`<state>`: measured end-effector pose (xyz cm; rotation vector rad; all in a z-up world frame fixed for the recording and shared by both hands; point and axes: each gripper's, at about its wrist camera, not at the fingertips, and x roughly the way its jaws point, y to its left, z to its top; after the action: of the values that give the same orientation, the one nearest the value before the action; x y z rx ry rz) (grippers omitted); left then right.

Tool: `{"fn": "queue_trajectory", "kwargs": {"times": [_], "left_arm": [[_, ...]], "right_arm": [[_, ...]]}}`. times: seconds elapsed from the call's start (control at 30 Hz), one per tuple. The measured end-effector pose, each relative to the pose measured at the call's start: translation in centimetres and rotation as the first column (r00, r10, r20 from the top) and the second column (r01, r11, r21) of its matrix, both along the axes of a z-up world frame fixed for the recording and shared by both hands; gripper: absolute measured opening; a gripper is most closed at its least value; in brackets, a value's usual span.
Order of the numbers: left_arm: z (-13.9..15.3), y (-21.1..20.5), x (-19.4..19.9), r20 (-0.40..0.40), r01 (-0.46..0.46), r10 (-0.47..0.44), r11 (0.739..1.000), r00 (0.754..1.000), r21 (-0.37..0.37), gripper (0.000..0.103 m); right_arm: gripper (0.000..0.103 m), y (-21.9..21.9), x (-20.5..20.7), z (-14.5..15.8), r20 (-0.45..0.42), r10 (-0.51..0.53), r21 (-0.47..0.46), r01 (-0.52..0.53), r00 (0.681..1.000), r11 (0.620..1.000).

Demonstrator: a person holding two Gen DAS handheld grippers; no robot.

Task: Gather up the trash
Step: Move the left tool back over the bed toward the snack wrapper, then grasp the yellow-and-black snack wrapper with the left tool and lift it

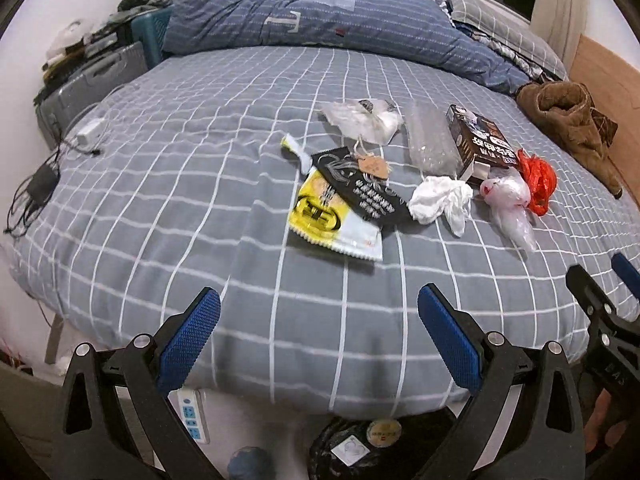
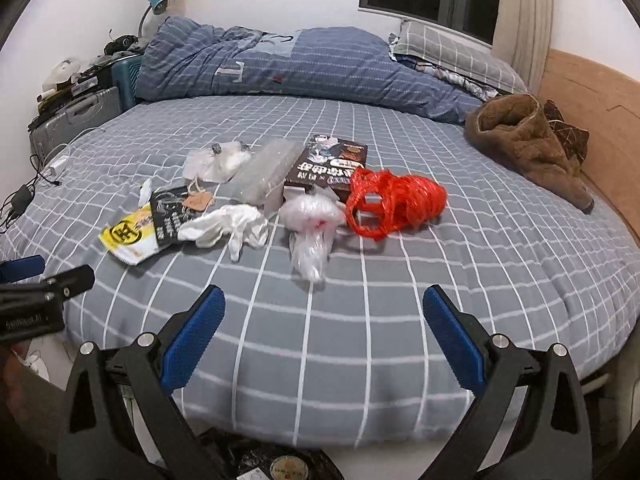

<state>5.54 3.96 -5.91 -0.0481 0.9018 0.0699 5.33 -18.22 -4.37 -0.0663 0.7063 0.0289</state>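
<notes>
Trash lies in a loose cluster on the grey checked bed (image 1: 168,184) (image 2: 500,264): a yellow and white snack wrapper (image 1: 328,216) (image 2: 128,236), a black packet with a tag (image 1: 360,188) (image 2: 172,212), crumpled white tissue (image 1: 440,200) (image 2: 232,224), a clear plastic bag (image 1: 508,200) (image 2: 312,224), a red net bag (image 1: 538,180) (image 2: 396,200), a dark carton (image 1: 480,144) (image 2: 328,164) and bubble wrap (image 1: 430,140) (image 2: 264,172). My left gripper (image 1: 318,300) and right gripper (image 2: 324,298) both hover open and empty over the bed's near edge, short of the trash.
A blue duvet (image 1: 320,20) and pillow (image 2: 452,52) lie at the far side, a brown garment (image 1: 568,120) (image 2: 524,140) by the wooden headboard (image 2: 592,96). Chargers and cables (image 1: 44,184) rest on the left edge. A black trash bag (image 1: 360,448) (image 2: 276,464) and power strip (image 1: 192,416) sit below.
</notes>
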Motion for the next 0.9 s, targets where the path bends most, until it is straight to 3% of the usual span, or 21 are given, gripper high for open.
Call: {"fn": "queue_trajectory", "kwargs": {"times": [0.2,0.67,0.83,0.9], "left_arm": [[-0.5,0.0,3.4,-0.016,0.004,-0.004,1.000,1.000,0.022,0.097],[-3.4,1.9,9.3,-0.123,0.006,-0.008,1.000,0.992,-0.012,0.096],[-4.5,1.9,10.3,-0.163,0.019,-0.024,0.999,0.986,-0.034,0.084],[-4.5,2.0,10.4,-0.166,0.013,-0.021,0.999,0.986,-0.045,0.079]], "right_arm": [[0.092,0.1,3.2,-0.1,0.007,0.009,-0.002,-0.009,1.000,1.000],[0.088,-0.4,10.1,-2.3,-0.045,0.001,0.023,0.000,0.999,1.000],[0.087,0.1,11.6,-3.2,-0.059,0.007,0.031,-0.005,0.998,0.999],[0.082,0.4,12.1,-3.4,-0.068,0.015,0.031,-0.013,0.998,0.999]]}}
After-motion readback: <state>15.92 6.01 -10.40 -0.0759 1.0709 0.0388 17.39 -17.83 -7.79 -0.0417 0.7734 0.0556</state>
